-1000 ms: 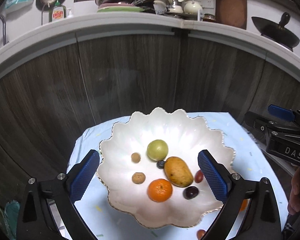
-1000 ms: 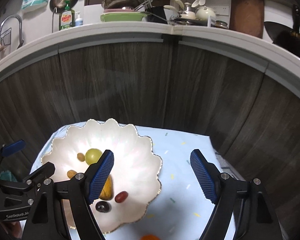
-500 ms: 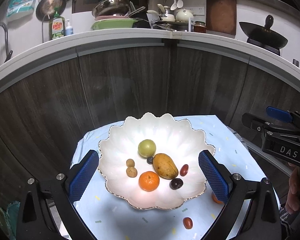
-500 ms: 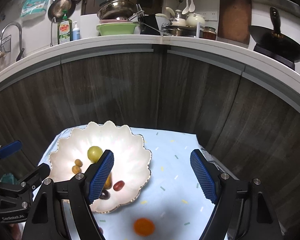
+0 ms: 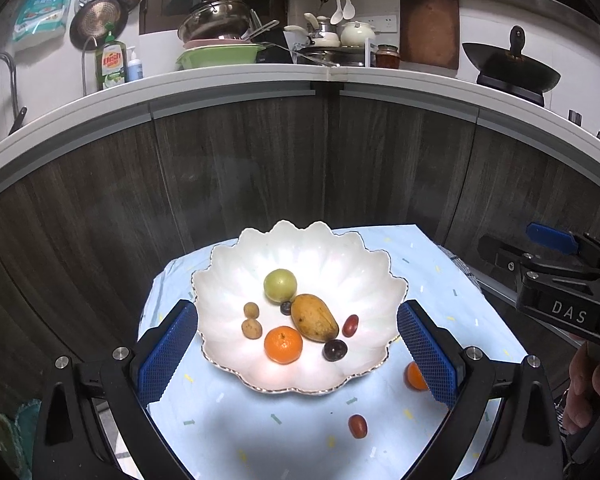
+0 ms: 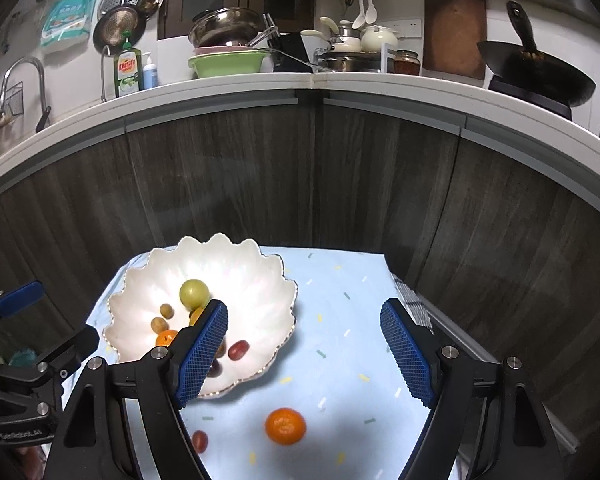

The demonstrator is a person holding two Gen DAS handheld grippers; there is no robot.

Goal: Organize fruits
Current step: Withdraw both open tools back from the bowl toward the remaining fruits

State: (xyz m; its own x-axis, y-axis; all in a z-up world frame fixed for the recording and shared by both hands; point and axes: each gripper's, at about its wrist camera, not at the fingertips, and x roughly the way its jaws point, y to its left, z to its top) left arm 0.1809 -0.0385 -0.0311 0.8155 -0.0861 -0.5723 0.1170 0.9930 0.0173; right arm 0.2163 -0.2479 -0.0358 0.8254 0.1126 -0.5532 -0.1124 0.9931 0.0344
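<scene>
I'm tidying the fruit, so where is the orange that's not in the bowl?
In the right wrist view the loose orange lies on the light blue tablecloth, in front of the white scalloped bowl, with a small red fruit to its left.

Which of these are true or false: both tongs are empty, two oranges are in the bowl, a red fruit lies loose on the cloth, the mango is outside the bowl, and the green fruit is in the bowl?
1. Both the left tongs and the right tongs are open and empty. True.
2. Two oranges are in the white bowl. False: one orange is inside; the other orange lies on the blue cloth.
3. A small red fruit lies loose on the cloth. True.
4. The mango is outside the bowl. False: it lies inside, beside the orange.
5. The green fruit is in the bowl. True.
</scene>
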